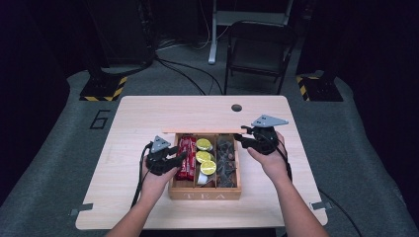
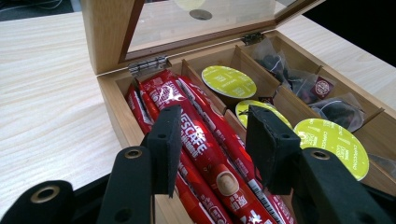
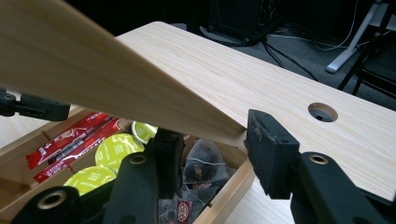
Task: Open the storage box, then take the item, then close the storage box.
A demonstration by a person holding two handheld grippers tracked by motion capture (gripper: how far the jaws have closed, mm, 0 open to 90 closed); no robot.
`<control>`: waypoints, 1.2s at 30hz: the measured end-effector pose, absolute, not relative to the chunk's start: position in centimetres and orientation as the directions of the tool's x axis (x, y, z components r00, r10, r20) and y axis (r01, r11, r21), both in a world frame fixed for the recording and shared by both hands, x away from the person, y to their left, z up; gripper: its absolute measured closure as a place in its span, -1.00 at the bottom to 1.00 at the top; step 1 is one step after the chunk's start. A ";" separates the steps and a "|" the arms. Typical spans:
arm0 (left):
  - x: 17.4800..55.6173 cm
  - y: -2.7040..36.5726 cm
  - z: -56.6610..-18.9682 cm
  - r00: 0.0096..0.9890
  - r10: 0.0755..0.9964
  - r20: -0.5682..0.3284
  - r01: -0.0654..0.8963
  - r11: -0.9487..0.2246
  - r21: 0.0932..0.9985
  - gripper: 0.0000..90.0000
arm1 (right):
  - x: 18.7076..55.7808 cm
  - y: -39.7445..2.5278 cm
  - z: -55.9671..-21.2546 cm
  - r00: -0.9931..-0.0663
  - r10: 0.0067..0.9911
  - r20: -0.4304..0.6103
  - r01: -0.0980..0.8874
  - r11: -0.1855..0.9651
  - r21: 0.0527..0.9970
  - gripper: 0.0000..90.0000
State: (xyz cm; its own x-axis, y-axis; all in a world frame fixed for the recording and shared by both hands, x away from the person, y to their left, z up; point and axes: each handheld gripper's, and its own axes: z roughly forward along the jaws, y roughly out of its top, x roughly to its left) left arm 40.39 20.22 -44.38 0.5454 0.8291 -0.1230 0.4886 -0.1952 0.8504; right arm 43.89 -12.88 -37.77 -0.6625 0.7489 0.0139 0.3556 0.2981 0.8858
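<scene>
Pale wood surface [image 1: 143, 118] carries a tea box [image 1: 205, 193] near its front middle, lid [image 3: 93, 79] raised on its hinges. The right claw [image 3: 210, 140] straddles the lid's front corner, jaws parted around the edge, not pinching, so the lid could slip and drop shut. The left claw [image 2: 212, 140] hovers released over the red coffee sticks [image 2: 201, 140] in the left compartment; a falling lid would strike it. Green-topped capsules [image 2: 229, 81] fill the middle compartment, and tea sachets [image 2: 322, 88] the right. Beyond the surface stand a folding chair [image 1: 259, 49] and floor cables [image 1: 183, 69].
</scene>
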 end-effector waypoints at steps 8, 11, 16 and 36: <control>40.6 19.4 -44.7 0.532 0.839 -0.114 0.488 -0.194 0.851 0.24 | 43.8 -12.9 -37.8 -0.665 0.747 0.013 0.355 0.301 0.885 0.26; 40.7 18.8 -45.1 0.522 0.847 -0.101 0.498 -0.206 0.843 0.24 | 43.8 -12.9 -37.9 -0.665 0.747 0.014 0.354 0.299 0.886 0.26; 41.0 18.5 -45.9 0.504 0.862 -0.055 0.516 -0.250 0.819 0.24 | 43.9 -12.9 -37.8 -0.661 0.750 0.023 0.358 0.288 0.888 0.27; 41.2 18.5 -46.6 0.435 0.896 -0.092 0.552 -0.185 0.813 0.54 | 43.8 -12.9 -37.9 -0.659 0.752 0.015 0.355 0.293 0.888 0.27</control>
State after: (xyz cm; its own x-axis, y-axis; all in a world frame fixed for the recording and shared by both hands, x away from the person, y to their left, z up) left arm 41.25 18.51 -46.65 0.4353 0.8955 -0.0923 0.5524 -0.1848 0.8129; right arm 43.76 -12.85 -37.88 -0.6595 0.7516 0.0151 0.3548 0.2934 0.8877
